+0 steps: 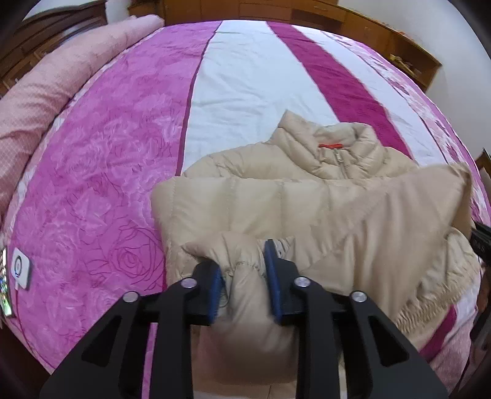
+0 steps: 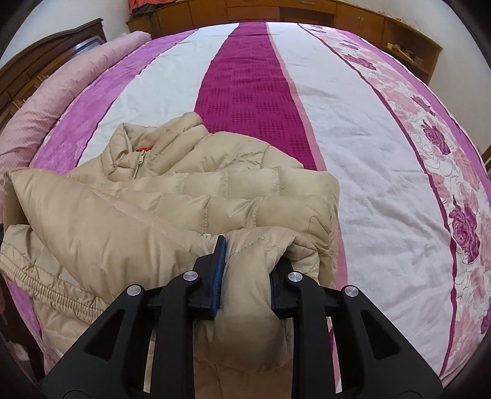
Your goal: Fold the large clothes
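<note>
beige puffer jacket lies folded on the striped pink and white bedspread, its collar and zip at the far end, ahead of both tongs. left gripper has a bunched fold of the jacket between its blue pads; the fabric fills the gap and touches both pads. right gripper likewise has a thick roll of the jacket between its pads, pressed on both sides. a rolled pink quilt lies far off to the left, wooden cabinets beyond the bed.
</note>
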